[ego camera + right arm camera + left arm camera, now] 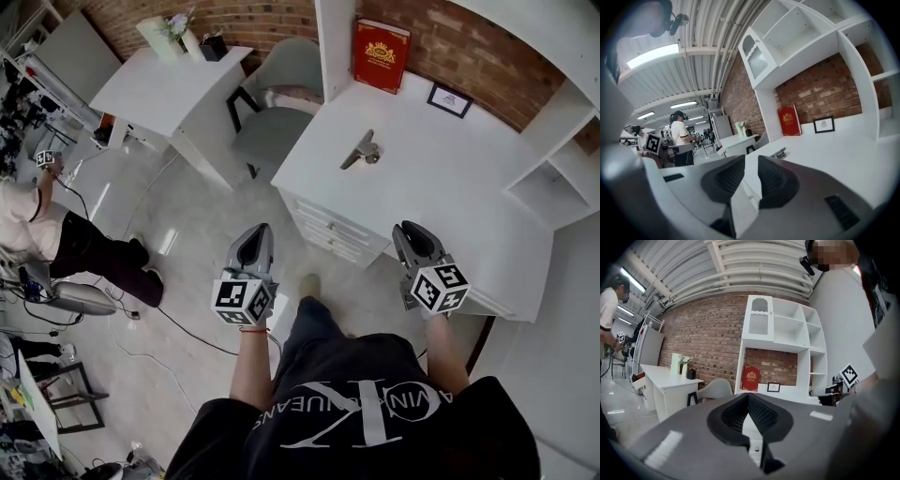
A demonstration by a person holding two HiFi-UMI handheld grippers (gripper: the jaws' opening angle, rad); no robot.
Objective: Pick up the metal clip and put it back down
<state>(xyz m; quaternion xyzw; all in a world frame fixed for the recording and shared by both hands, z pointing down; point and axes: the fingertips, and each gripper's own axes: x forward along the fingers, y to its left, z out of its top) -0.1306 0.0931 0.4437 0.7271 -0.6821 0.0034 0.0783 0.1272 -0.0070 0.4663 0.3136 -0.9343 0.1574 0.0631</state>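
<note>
The red book [381, 54] bears a gold emblem, its print too small to read. In front of that book, the metal clip [361, 150] lies on the white tabletop [441, 187], long axis slanting toward it. The left hand-held gripper [258, 231] has its jaws together and empty. The right hand-held gripper [407, 229] has its jaws slightly apart and empty.

The metal clip [362, 150] lies on the bench [450, 187], toward its left rear part and apart from everything else. Behind it, at the bench's back edge, a book [381, 55] stands against the wall, with a framed picture [449, 99] to its right. Shelf compartments [548, 183] rise at the bench's right end. A chair [281, 103] sits between this bench and a second bench [164, 84] farther left. The left tongs [255, 232] hang over the floor [187, 244] before the bench, the right tongs [409, 231] at its near edge.
</note>
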